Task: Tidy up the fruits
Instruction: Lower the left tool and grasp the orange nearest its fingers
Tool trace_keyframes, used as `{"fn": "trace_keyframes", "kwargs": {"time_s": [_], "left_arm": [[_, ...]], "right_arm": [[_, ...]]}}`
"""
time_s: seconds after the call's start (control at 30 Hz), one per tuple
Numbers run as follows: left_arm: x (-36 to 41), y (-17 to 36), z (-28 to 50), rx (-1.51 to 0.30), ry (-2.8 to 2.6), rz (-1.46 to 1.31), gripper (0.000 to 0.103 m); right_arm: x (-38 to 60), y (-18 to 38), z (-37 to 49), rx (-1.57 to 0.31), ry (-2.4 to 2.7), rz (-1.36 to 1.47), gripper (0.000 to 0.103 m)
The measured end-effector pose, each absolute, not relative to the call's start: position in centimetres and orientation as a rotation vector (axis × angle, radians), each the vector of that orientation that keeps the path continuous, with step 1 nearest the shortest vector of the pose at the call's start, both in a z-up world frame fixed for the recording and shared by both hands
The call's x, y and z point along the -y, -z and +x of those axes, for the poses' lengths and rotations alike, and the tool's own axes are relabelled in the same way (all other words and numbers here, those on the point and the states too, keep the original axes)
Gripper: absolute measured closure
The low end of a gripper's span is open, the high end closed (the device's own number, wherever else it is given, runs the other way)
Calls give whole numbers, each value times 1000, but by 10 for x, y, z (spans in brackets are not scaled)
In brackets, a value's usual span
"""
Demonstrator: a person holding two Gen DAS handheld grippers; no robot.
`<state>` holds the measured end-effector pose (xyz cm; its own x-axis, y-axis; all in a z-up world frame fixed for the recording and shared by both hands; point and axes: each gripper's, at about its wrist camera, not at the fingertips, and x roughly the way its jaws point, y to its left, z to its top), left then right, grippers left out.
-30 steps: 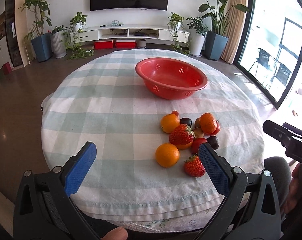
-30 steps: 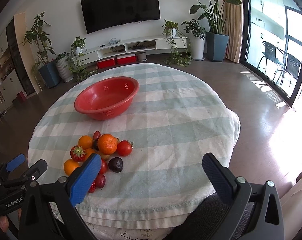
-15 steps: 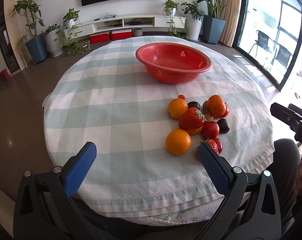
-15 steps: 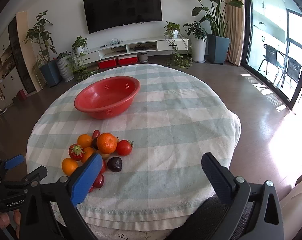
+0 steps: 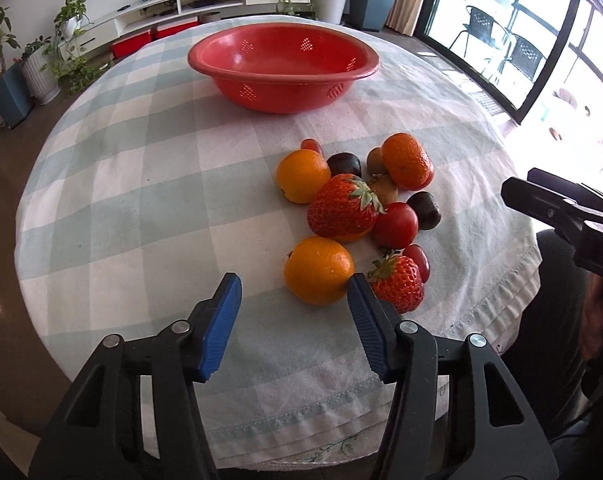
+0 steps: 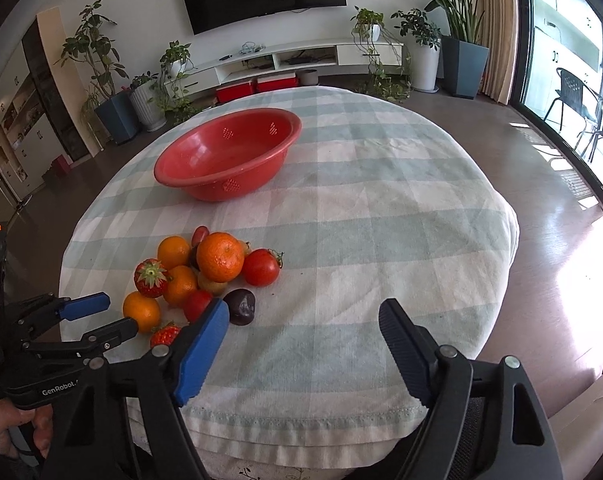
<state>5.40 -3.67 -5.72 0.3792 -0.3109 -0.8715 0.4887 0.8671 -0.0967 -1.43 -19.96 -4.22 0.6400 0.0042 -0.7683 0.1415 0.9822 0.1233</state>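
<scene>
A pile of fruit lies on the checked tablecloth (image 5: 141,200): oranges, strawberries, tomatoes and dark plums. The nearest orange (image 5: 318,270) sits just ahead of my left gripper (image 5: 293,292), which is open with its right pad beside the orange and a small strawberry (image 5: 397,284). A large strawberry (image 5: 341,210) lies on the pile. An empty red colander bowl (image 5: 283,66) stands beyond. My right gripper (image 6: 301,320) is open and empty, right of the pile (image 6: 205,272), its left pad near a dark plum (image 6: 240,306). The bowl also shows in the right wrist view (image 6: 227,156).
The round table's front edge (image 6: 301,412) is close below both grippers. My left gripper also shows in the right wrist view (image 6: 85,316), at the pile's left. Behind are a TV console, potted plants and glass doors on the right.
My left gripper has moved forward and down to the fruit pile, and its jaws have narrowed. My right gripper has moved slightly closer to the table.
</scene>
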Motion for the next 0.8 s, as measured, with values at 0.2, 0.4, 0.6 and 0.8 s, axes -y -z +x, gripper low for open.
{"fn": "trace_keyframes", "kwargs": {"time_s": [0.2,0.4,0.6,0.8], "left_arm": [[51,66,64,-1100,545,227,50],[51,75,74,-1135,579,181,67],[52,76,78,-1146,590,176,67],[51,77,79,-1135,593,148,67]], "right_arm": [[203,51,-6,-901,64,191,22],[206,54,-3,-910,52,198,23],[204,55,-3,-915,32,196,23],[194,54,-5,-922,-2,175,26]]}}
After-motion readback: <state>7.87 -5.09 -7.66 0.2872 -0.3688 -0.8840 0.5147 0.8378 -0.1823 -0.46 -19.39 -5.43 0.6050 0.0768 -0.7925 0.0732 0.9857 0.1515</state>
